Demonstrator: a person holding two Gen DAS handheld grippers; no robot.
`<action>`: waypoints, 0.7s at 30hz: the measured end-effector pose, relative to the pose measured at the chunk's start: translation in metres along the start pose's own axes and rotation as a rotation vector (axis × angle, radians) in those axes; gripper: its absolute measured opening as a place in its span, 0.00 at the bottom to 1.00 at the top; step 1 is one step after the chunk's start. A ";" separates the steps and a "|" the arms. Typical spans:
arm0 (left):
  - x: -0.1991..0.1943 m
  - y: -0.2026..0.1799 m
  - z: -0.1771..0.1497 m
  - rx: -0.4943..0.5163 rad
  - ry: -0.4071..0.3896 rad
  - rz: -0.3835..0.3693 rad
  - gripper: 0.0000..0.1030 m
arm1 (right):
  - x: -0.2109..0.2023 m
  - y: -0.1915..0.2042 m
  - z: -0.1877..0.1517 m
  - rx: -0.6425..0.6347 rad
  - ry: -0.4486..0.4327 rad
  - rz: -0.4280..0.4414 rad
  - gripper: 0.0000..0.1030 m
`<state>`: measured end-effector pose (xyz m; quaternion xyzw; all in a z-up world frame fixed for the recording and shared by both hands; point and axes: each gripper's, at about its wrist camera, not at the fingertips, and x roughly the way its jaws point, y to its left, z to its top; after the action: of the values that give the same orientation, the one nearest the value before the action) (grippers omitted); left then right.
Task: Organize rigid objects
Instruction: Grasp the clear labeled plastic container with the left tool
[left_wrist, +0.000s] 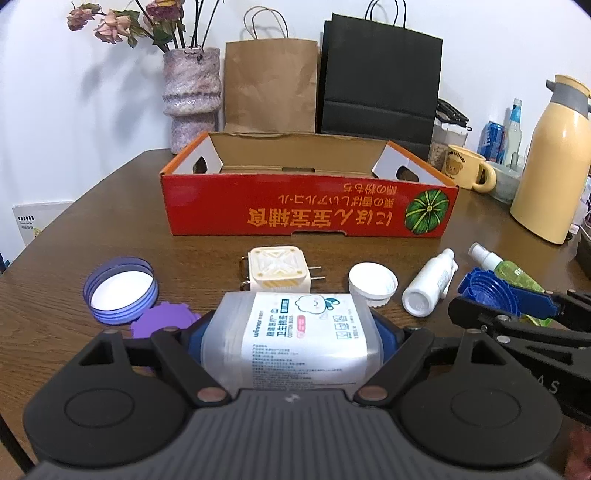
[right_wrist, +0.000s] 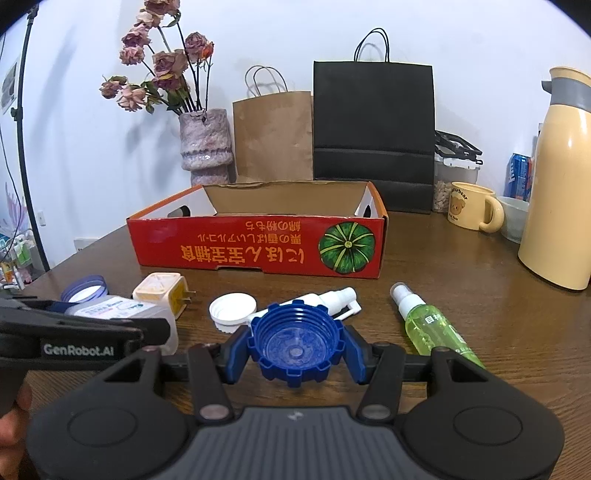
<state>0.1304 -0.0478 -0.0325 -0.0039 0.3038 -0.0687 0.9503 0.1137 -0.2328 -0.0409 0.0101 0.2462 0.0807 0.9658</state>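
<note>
My left gripper (left_wrist: 293, 338) is shut on a clear plastic cotton-swab box (left_wrist: 303, 325), its blue pads pressing both sides just above the table. My right gripper (right_wrist: 295, 350) is shut on a blue ribbed cap (right_wrist: 295, 341), held hollow side up. Beyond both stands an open red cardboard box (left_wrist: 306, 214), its inside bare as far as I can see. On the table before it lie a cream plug adapter (left_wrist: 277, 271), a white cap (left_wrist: 373, 284), a white bottle (left_wrist: 430, 286), a green spray bottle (right_wrist: 432, 330), a purple-rimmed lid (left_wrist: 120, 290) and a flat purple disc (left_wrist: 162, 321).
A vase of dried flowers (left_wrist: 192, 96), a brown paper bag (left_wrist: 271, 85) and a black bag (left_wrist: 380, 81) stand behind the red box. A cream thermos (left_wrist: 550, 162), a yellow mug (left_wrist: 465, 168) and drink cans (left_wrist: 493, 138) crowd the right. The table's edge curves round at the left.
</note>
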 end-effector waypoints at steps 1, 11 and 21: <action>-0.001 0.000 0.001 -0.001 -0.004 0.001 0.81 | 0.000 0.000 0.000 -0.001 -0.001 -0.001 0.50; -0.018 0.002 0.007 -0.003 -0.052 0.002 0.81 | -0.005 0.007 0.000 -0.034 -0.034 -0.014 0.51; -0.028 0.004 0.024 -0.001 -0.092 0.009 0.81 | -0.013 0.014 0.014 -0.063 -0.075 -0.019 0.51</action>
<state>0.1223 -0.0410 0.0024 -0.0060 0.2598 -0.0641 0.9635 0.1070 -0.2208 -0.0210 -0.0195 0.2073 0.0788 0.9749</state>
